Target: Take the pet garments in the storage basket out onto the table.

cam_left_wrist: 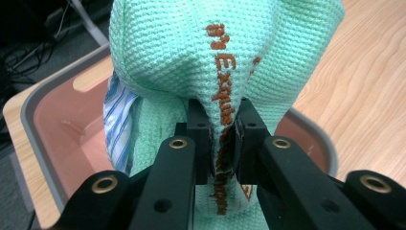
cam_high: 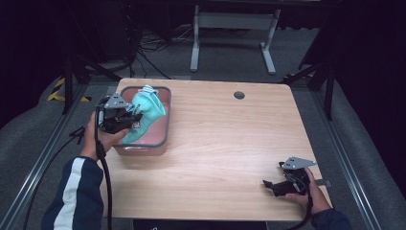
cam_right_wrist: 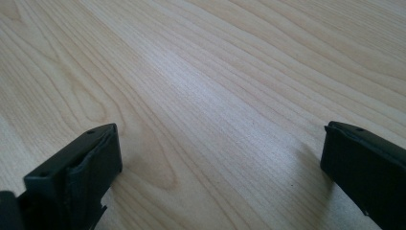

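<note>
A mint-green cloth [cam_high: 147,114] with orange stitched lettering hangs bunched over a pink bin [cam_high: 165,136] with a grey rim at the table's left. My left gripper [cam_high: 135,116] is shut on a fold of that green cloth [cam_left_wrist: 225,62], held above the bin [cam_left_wrist: 52,124]; the pads pinch the lettered seam. A blue-and-white striped cloth [cam_left_wrist: 117,120] lies behind the green one, its edge also peeking out at the bin's far side [cam_high: 149,88]. My right gripper [cam_high: 268,186] rests low near the table's front right corner, open, jaws wide apart over bare wood [cam_right_wrist: 220,115].
The wooden table [cam_high: 230,139] has a round cable hole [cam_high: 239,95] near its far edge. Metal rails run along both sides of the table, and a white stand and cables sit on the floor beyond.
</note>
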Tool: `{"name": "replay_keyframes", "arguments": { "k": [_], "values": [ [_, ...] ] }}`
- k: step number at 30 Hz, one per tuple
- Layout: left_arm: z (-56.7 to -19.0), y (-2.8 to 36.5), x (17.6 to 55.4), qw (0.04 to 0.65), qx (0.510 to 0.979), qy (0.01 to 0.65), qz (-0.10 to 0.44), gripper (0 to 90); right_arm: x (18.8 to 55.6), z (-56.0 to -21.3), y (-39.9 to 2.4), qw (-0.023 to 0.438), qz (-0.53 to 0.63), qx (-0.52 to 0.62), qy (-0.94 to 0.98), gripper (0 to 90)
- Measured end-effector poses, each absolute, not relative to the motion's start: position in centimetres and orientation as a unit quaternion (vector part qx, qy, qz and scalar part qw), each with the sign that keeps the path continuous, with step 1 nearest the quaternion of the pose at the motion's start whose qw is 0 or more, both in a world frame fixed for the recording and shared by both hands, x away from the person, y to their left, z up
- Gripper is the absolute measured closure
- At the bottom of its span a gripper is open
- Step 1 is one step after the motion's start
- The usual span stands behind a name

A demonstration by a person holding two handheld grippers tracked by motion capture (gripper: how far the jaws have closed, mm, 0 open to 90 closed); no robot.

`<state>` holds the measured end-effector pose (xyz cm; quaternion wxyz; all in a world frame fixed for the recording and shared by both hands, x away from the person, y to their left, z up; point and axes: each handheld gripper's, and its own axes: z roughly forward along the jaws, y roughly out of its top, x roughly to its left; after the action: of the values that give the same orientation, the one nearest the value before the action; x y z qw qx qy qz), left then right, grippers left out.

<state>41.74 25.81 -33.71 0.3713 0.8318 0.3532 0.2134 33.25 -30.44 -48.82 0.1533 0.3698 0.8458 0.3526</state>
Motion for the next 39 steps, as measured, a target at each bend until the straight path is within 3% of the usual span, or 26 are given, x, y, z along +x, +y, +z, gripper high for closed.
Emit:
{"name": "replay_keyframes", "arguments": {
  "k": [39],
  "values": [
    [-29.9, 16.8, 40.1, 0.379, 0.869, 0.231, 0.22, 80.5, 33.3, -48.8, -30.4, 0.153, 0.353, 0.37, 0.846, 0.5]
  ]
}}
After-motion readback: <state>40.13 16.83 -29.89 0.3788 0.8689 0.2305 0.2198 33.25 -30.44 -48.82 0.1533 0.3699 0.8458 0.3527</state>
